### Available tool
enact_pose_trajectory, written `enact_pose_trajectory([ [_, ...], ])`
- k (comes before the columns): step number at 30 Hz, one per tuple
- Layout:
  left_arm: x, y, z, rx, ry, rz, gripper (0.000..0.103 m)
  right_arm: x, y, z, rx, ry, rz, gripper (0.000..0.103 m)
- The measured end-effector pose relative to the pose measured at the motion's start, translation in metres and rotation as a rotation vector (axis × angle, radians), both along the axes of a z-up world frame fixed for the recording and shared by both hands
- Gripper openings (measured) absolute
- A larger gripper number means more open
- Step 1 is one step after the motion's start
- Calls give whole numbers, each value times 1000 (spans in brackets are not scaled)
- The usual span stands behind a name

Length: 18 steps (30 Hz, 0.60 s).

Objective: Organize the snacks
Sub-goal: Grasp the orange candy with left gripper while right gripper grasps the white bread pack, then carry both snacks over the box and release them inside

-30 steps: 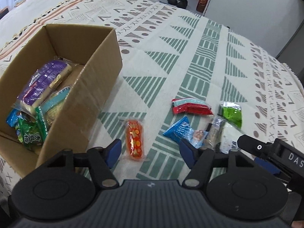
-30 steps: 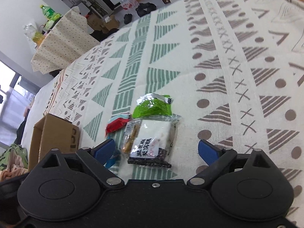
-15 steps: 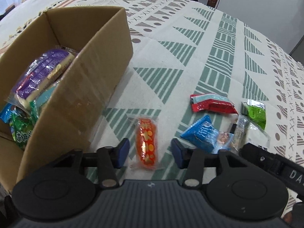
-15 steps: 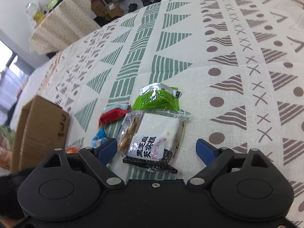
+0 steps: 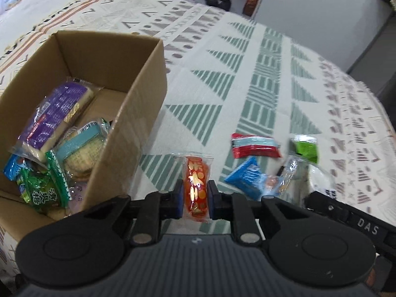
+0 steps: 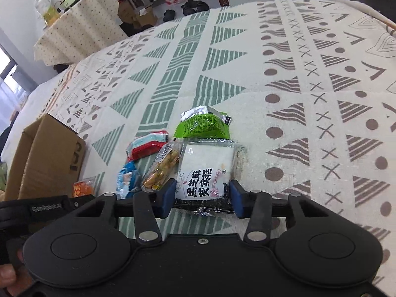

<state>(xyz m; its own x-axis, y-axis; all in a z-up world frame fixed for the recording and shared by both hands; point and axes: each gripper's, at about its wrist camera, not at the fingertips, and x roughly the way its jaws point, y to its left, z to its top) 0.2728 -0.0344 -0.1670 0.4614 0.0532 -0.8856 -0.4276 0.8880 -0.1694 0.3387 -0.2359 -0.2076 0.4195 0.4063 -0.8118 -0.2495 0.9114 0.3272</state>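
Note:
My left gripper (image 5: 195,195) is shut on an orange snack packet (image 5: 196,173), with a pad pressing on each long side, just right of the cardboard box (image 5: 128,133). Several wrapped snacks lie inside the box, among them a purple packet (image 5: 57,113). My right gripper (image 6: 201,198) holds a white cake packet with black print (image 6: 205,163) between its pads. The jaws are still closing and squeeze the packet's near end. A green packet (image 6: 203,126), a red packet (image 6: 148,146), a clear biscuit packet (image 6: 162,170) and a blue packet (image 6: 126,178) lie around it.
Everything lies on a patterned cloth (image 6: 297,86) with green triangles and brown dots. A small table with a dotted cloth (image 6: 79,24) and bottles stands beyond the far edge, with shoes (image 5: 217,0) on the floor. A hand (image 6: 7,279) shows at the lower left.
Both grippers came down closer to the cloth and closed: the left onto the orange packet, the right from wide apart onto the white cake packet.

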Motion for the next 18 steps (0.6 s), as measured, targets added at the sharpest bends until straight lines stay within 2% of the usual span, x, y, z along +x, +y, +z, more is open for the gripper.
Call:
enact_pose_trajectory([
  [4, -9, 3, 20, -14, -68, -55, 17, -8, -1, 17, 29, -2, -24, 44],
  [9, -18, 15, 45, -80, -138, -26, 17, -23, 6, 45, 23, -7, -45, 44],
  [18, -42, 25, 83, -108, -248, -39, 17, -46, 29, 91, -5, -53, -74, 44],
])
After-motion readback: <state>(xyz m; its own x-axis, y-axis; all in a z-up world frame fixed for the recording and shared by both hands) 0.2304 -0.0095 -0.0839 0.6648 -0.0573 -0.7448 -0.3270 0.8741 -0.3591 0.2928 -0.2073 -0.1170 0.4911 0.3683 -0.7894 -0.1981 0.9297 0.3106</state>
